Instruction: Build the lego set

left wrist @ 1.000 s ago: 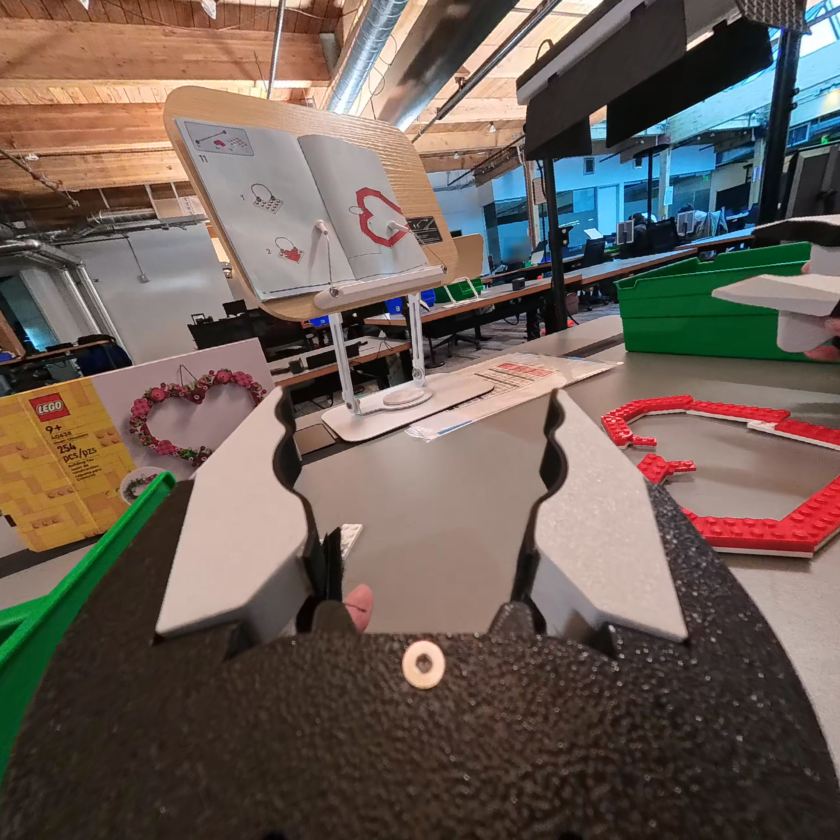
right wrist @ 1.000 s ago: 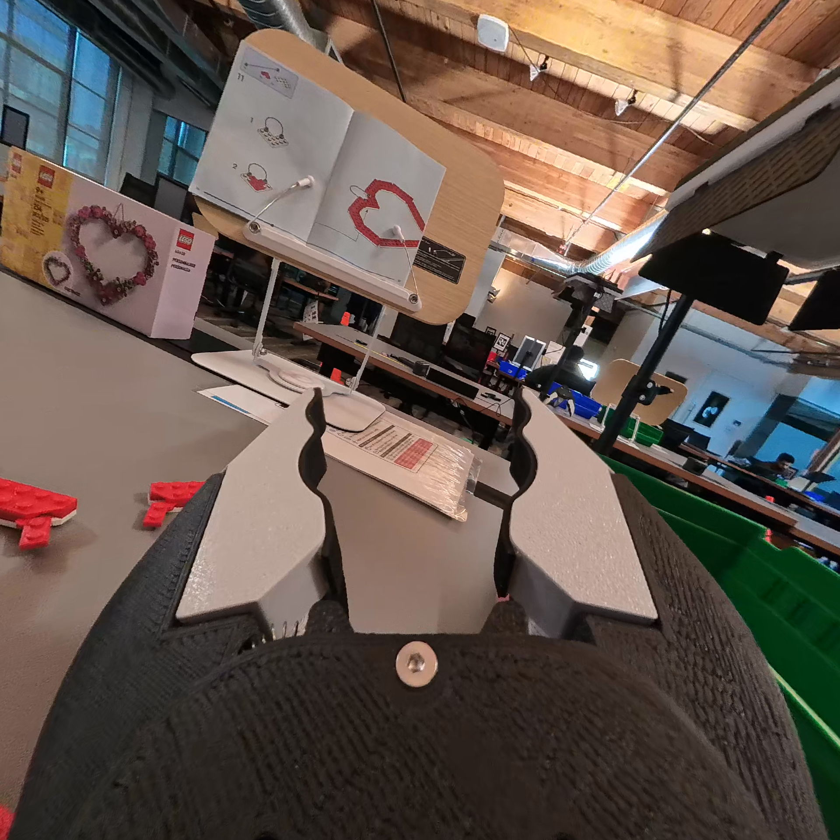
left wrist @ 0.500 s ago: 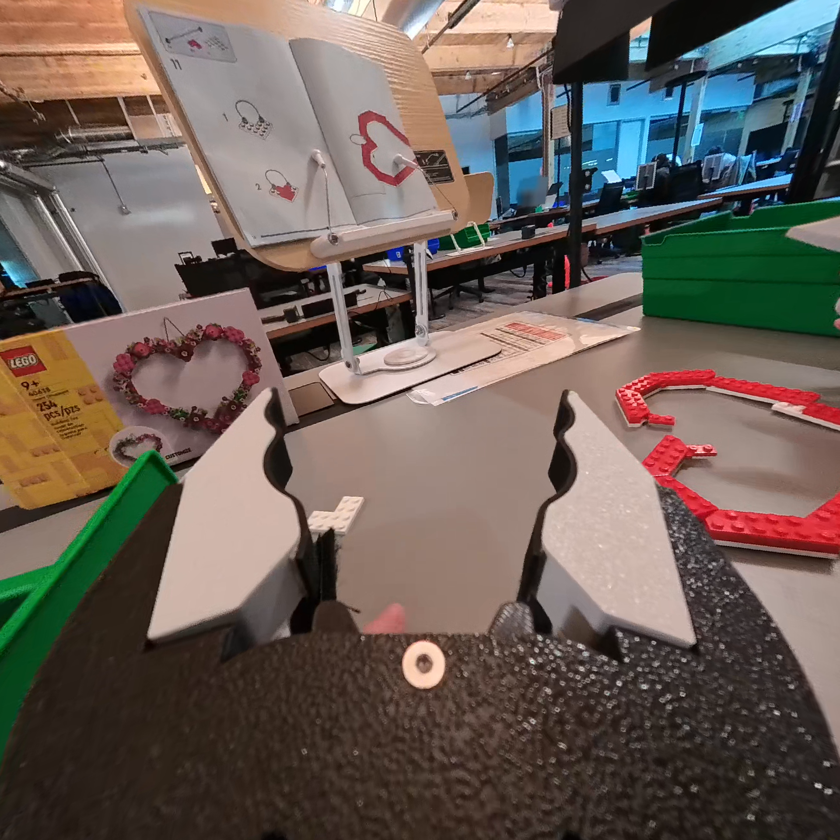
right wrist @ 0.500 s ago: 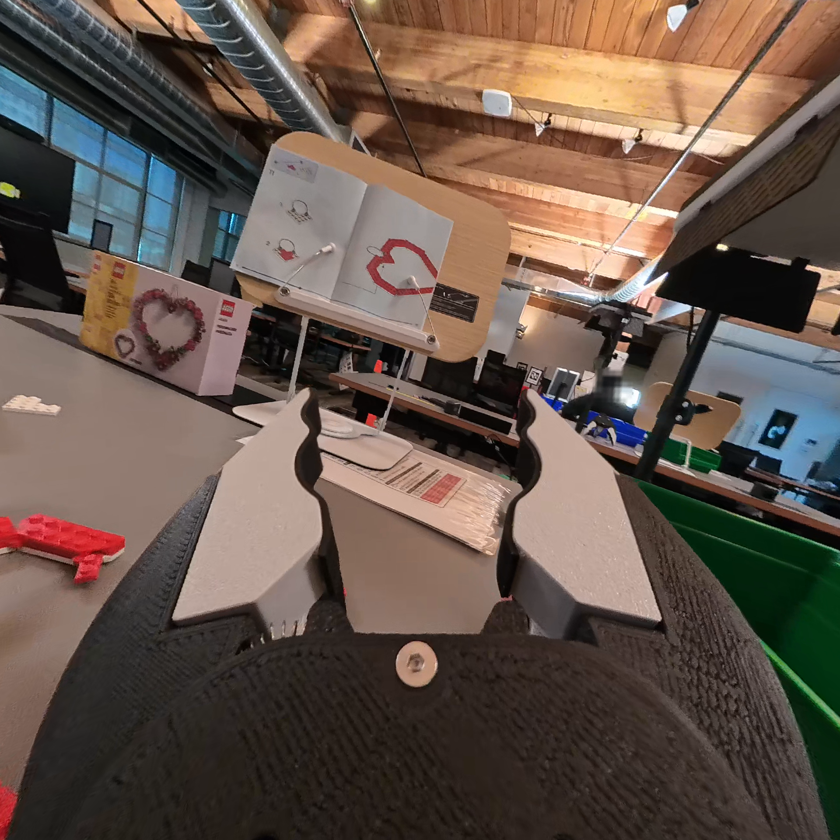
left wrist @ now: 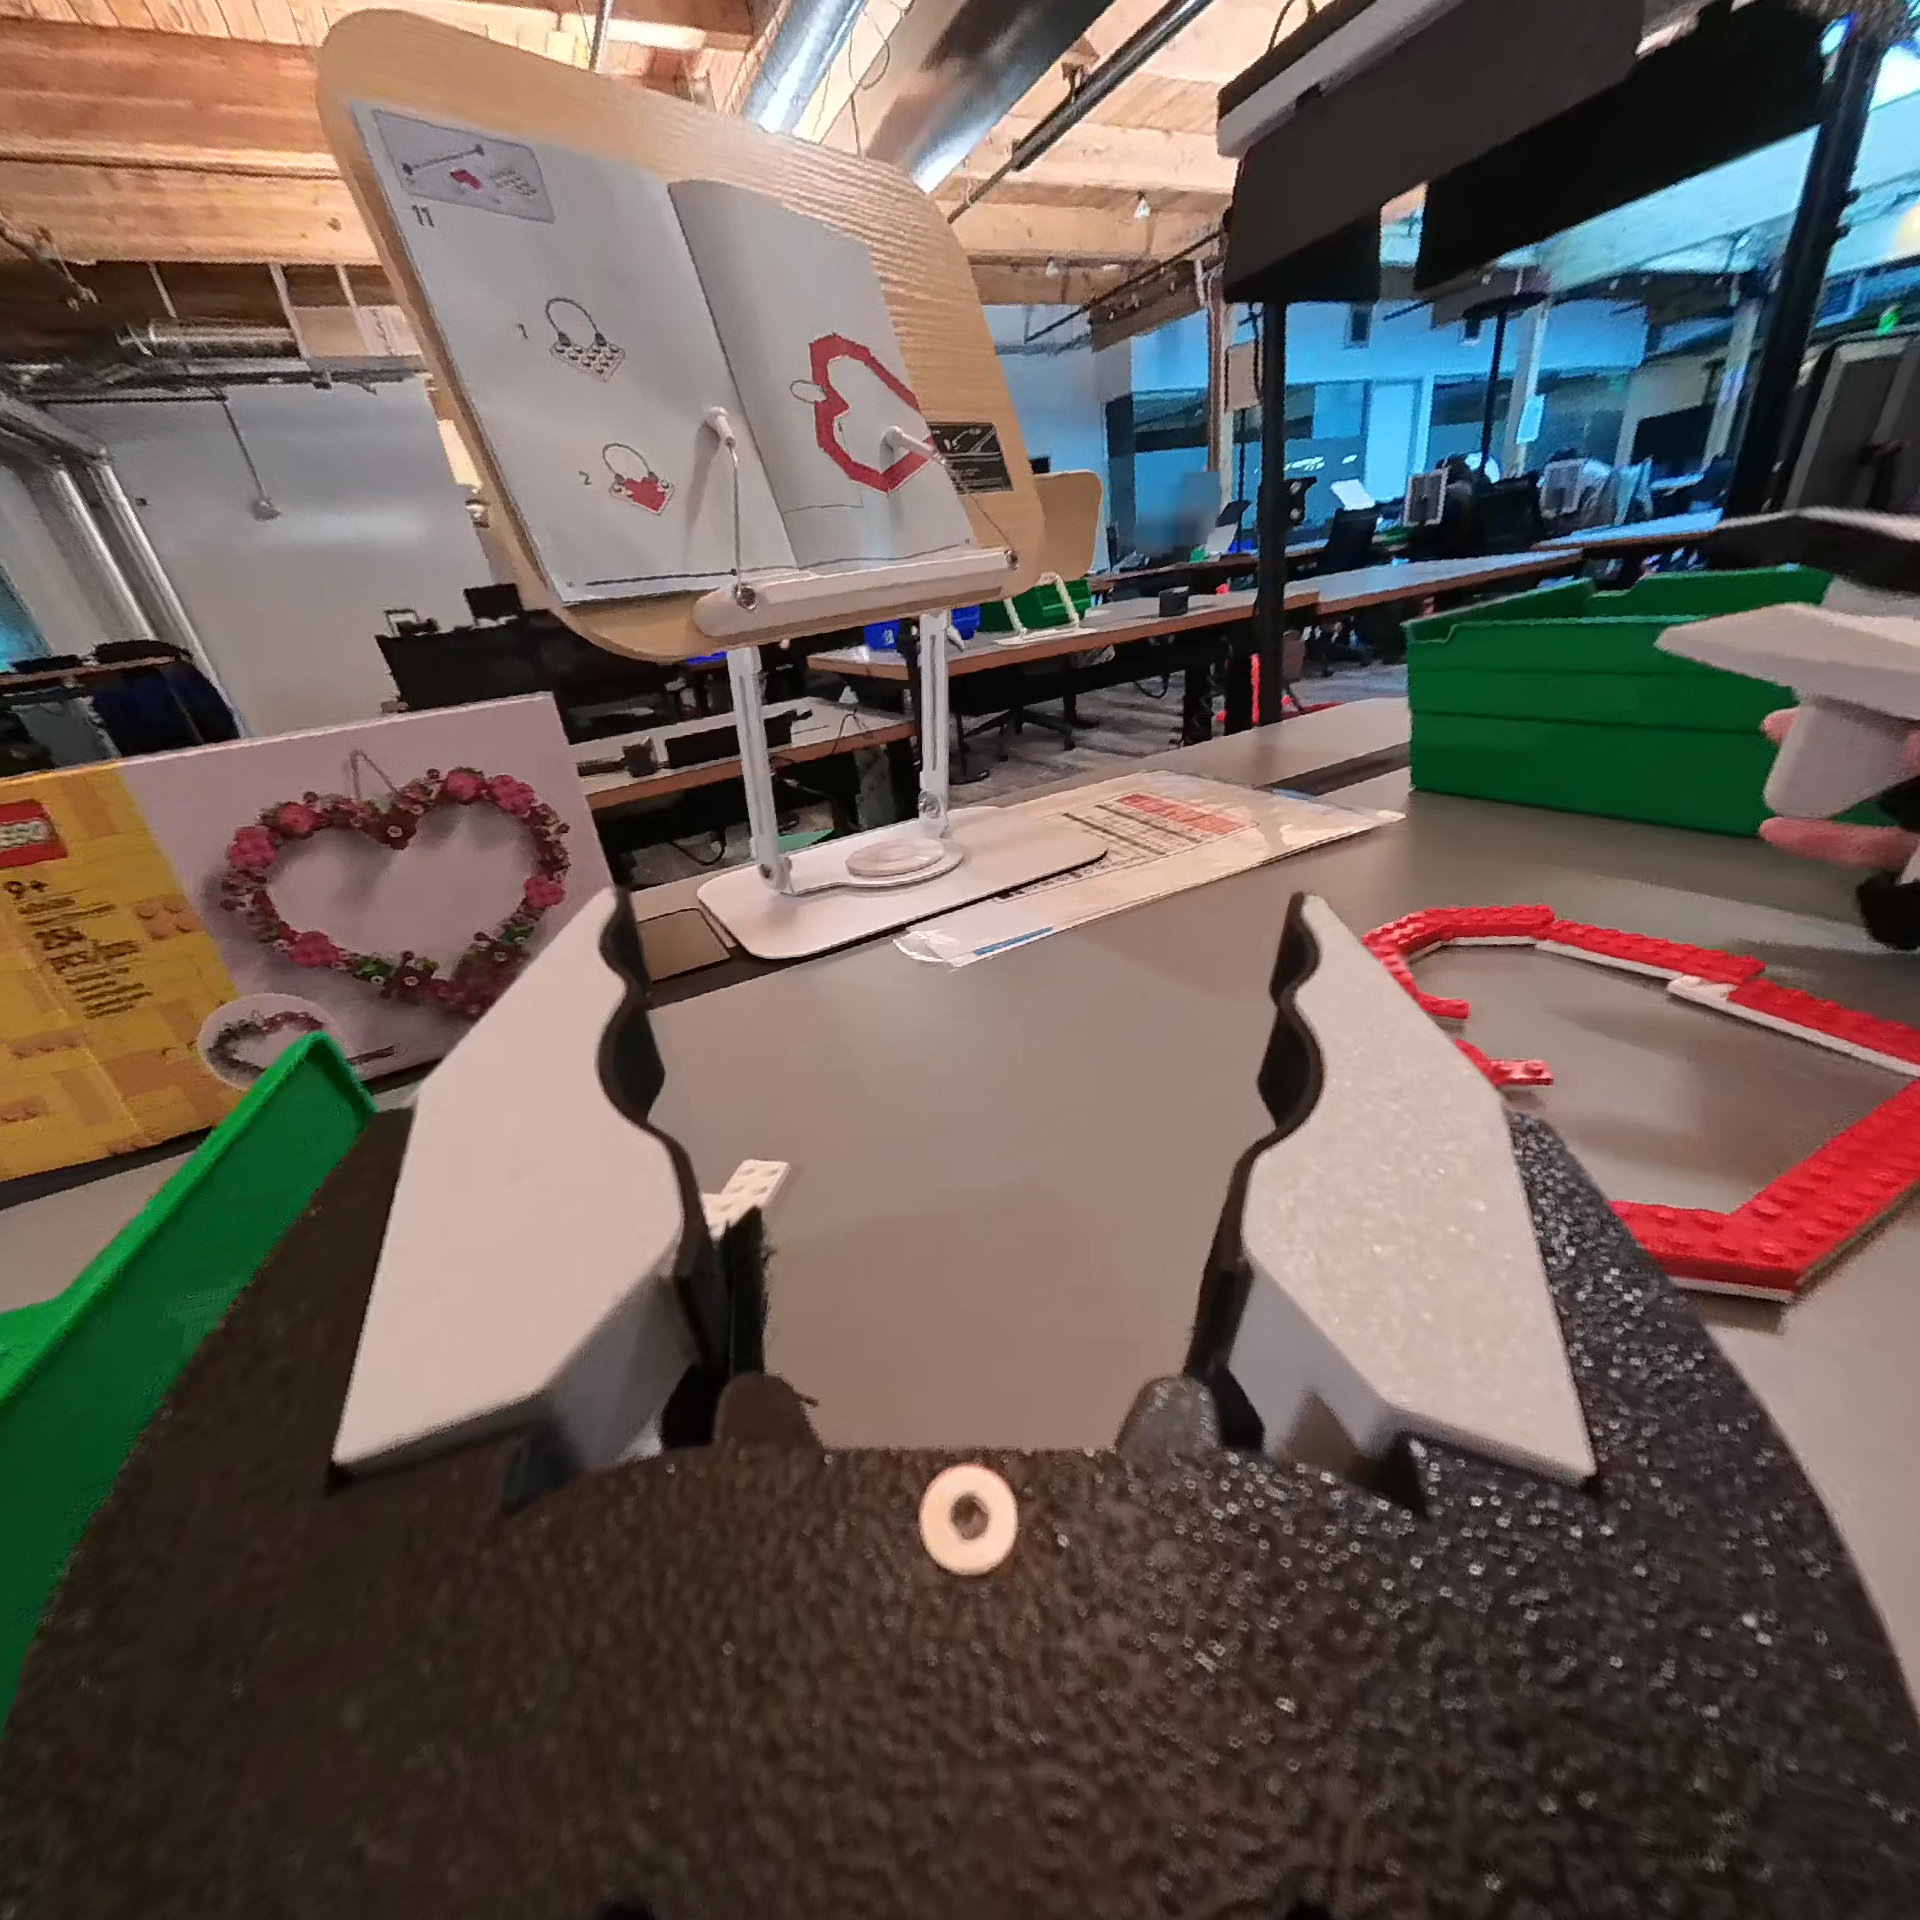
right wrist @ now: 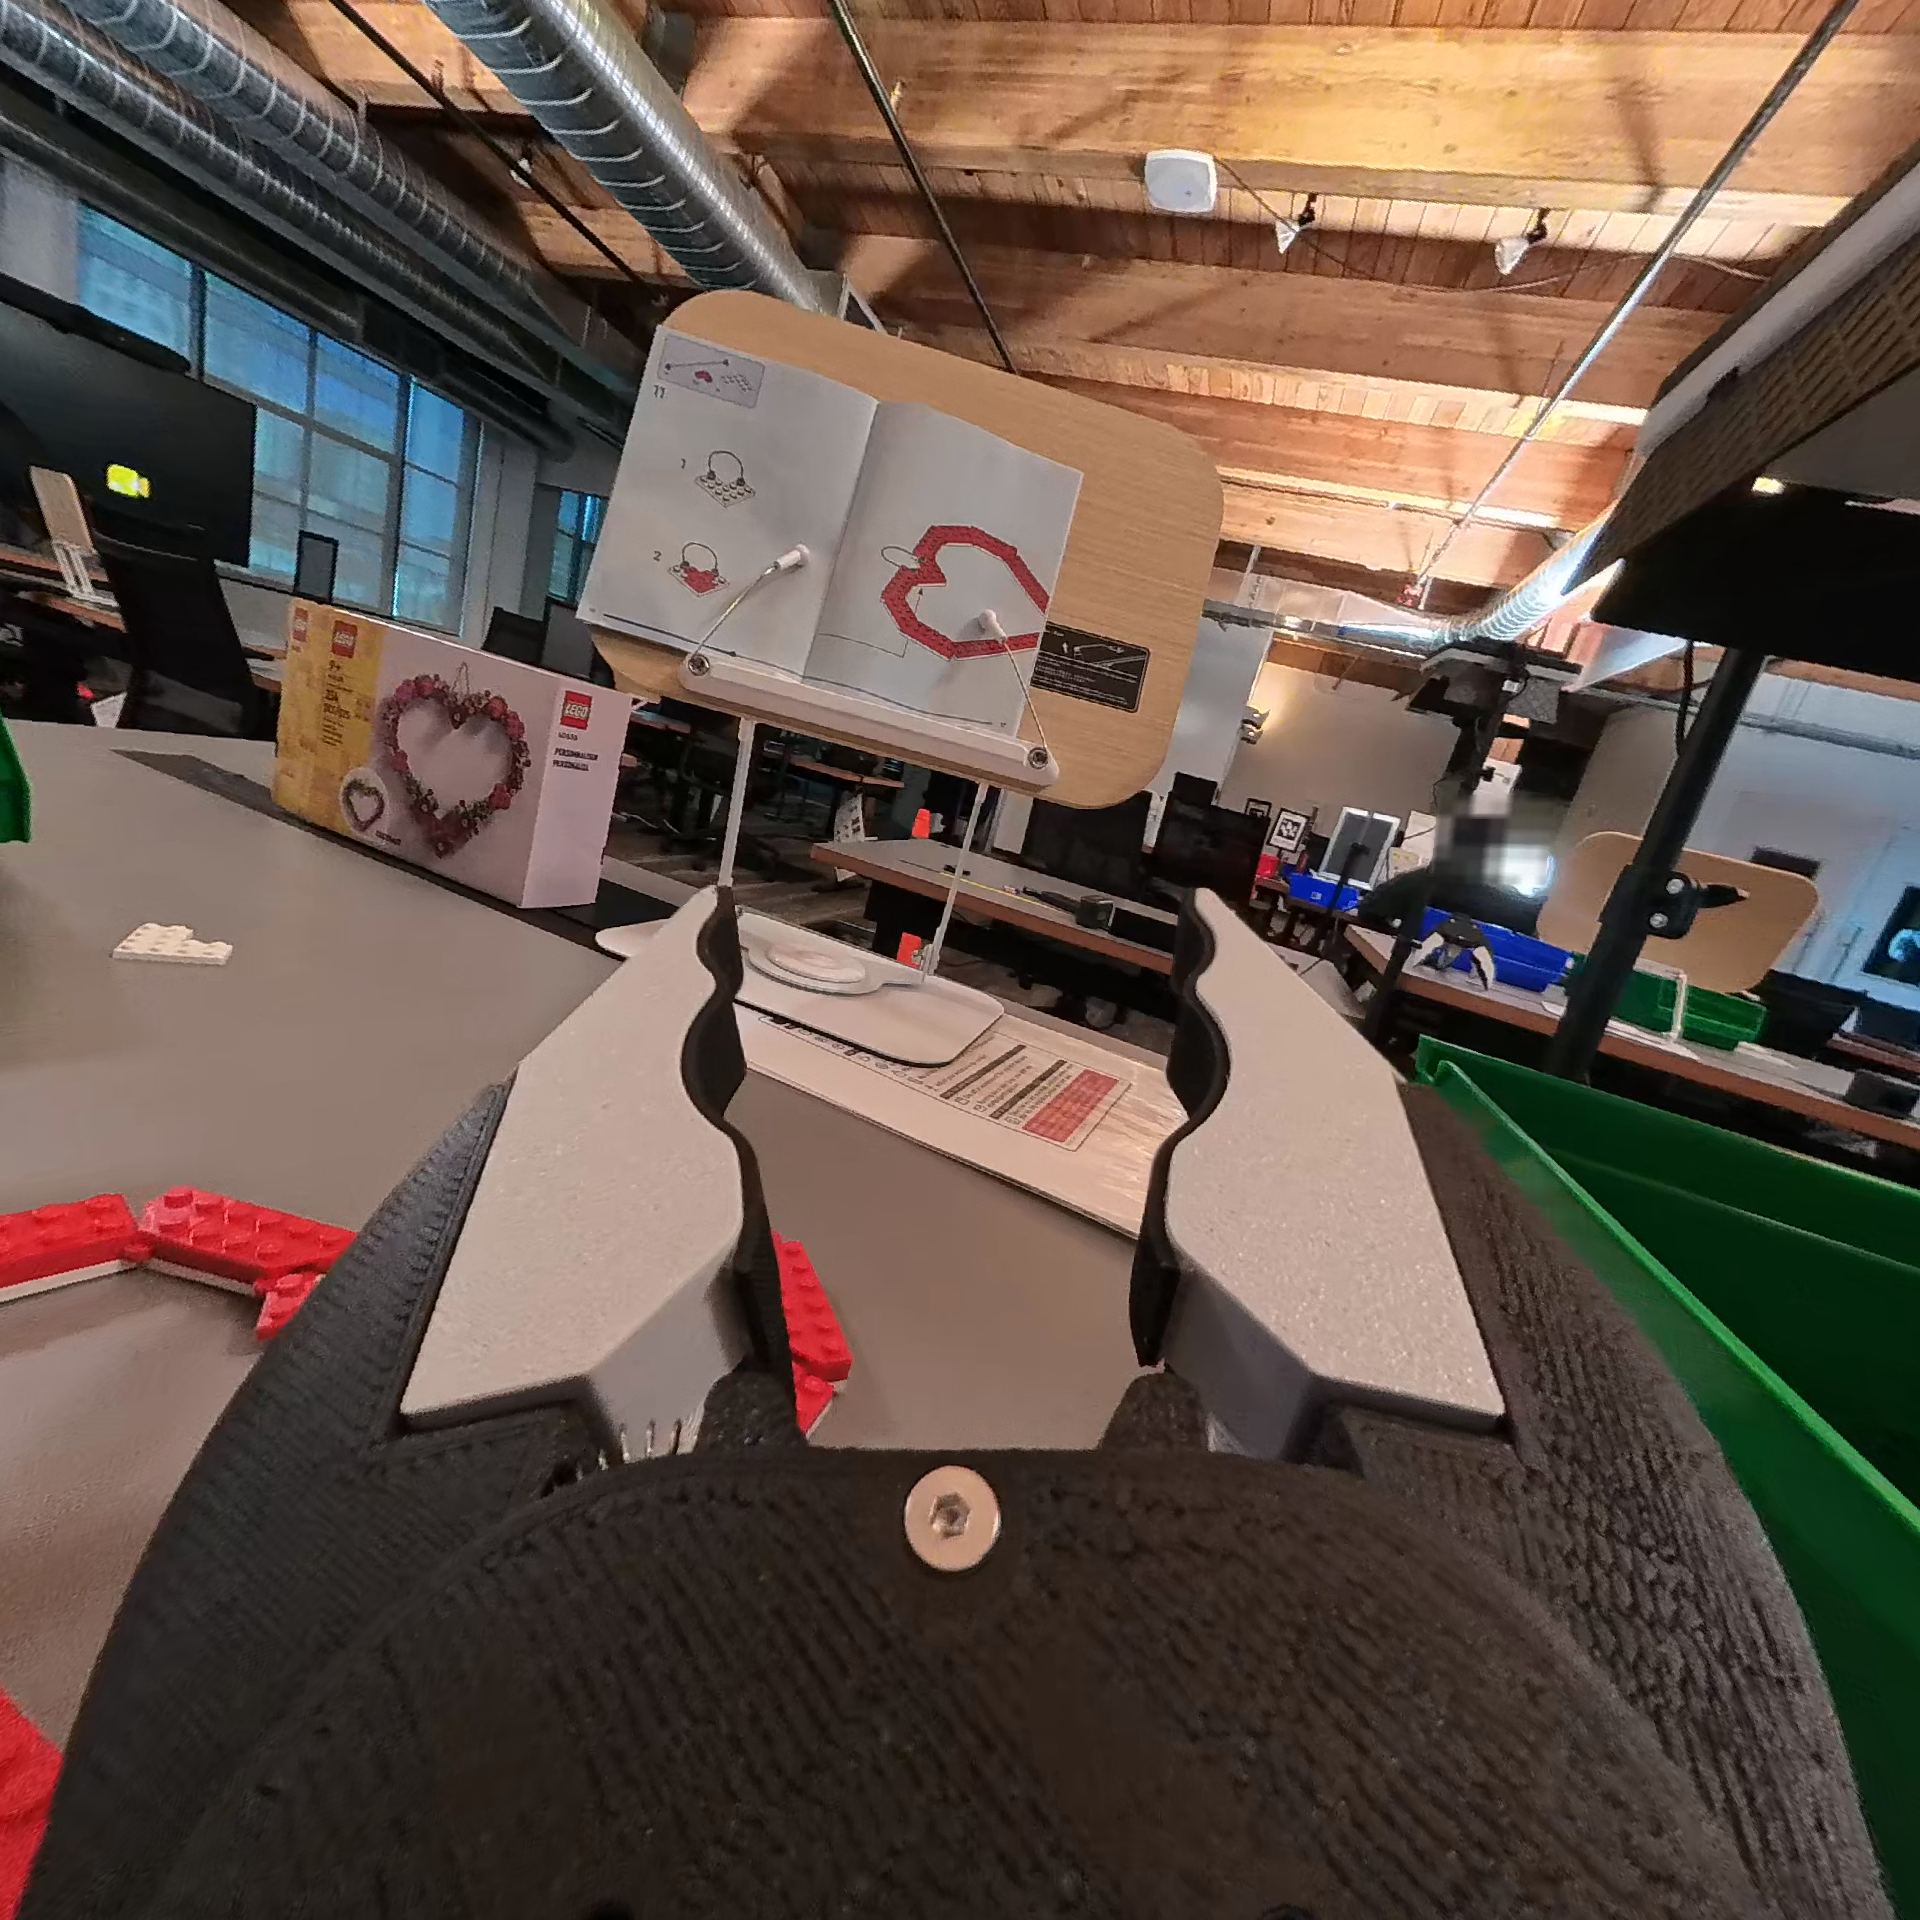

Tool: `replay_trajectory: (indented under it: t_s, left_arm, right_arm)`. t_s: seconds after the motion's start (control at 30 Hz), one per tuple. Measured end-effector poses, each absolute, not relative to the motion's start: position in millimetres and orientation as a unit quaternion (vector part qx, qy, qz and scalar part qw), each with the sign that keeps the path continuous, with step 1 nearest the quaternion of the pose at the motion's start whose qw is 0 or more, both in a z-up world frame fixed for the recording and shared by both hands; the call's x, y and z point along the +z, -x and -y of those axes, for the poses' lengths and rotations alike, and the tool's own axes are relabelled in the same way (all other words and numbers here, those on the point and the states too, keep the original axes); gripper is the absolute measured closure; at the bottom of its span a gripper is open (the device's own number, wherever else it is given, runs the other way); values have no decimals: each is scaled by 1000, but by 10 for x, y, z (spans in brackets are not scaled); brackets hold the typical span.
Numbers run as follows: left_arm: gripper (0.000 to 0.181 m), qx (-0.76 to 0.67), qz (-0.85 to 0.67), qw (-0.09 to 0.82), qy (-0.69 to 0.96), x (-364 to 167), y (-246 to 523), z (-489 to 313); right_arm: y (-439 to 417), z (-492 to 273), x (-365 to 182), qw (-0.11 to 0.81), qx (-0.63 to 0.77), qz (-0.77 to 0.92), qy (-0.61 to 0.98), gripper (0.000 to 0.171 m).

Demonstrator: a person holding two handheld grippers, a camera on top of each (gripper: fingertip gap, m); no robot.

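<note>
A red heart-shaped frame of plates (left wrist: 1787, 1226) lies on the grey table at the right of the left wrist view, and part of it shows at the left of the right wrist view (right wrist: 208, 1236). A small white plate (left wrist: 750, 1190) lies just past my left gripper's left finger; it also shows far left in the right wrist view (right wrist: 171, 943). My left gripper (left wrist: 956, 925) is open and empty above the table. My right gripper (right wrist: 951, 914) is open and empty, above the frame's edge; it shows at the right edge of the left wrist view (left wrist: 1808, 717).
An instruction booklet on a wooden stand (left wrist: 686, 384) stands at the back, with the set's box (left wrist: 281, 935) to its left. A clear plastic bag (left wrist: 1143, 852) lies by the stand's base. Green bins sit at the right (right wrist: 1714, 1247) and at the near left (left wrist: 156, 1278).
Both grippers have stayed open and have shifted their aim. The right gripper has come over the red frame's edge. The white plate stays by the left gripper's left finger.
</note>
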State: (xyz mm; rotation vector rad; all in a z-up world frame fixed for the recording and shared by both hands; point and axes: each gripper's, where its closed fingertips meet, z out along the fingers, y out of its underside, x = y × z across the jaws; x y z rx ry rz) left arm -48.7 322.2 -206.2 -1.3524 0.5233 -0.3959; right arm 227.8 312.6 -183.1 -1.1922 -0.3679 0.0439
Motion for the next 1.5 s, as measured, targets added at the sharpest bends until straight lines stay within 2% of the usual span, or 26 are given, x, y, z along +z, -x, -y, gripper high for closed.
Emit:
replay_trajectory:
  t_s: [0.2, 0.37, 1.03, 1.5]
  left_arm:
    - [67, -218, -240, 738, 592, -2016, 445, -3155]
    - [84, -192, -241, 767, 562, -1938, 513, -3113]
    - [93, -224, -240, 748, 576, -1981, 506, -3084]
    - [100, -221, -257, 747, 572, -1992, 462, -3053]
  right_arm:
    - [-2360, -3130, -1809, 820, 32, 151, 551, 90]
    - [-2346, -3153, -1855, 812, 49, 150, 562, 93]
    - [-2191, -3125, -1910, 802, 31, 200, 562, 107]
    - [-2201, -3122, -1909, 802, 32, 196, 564, 111]
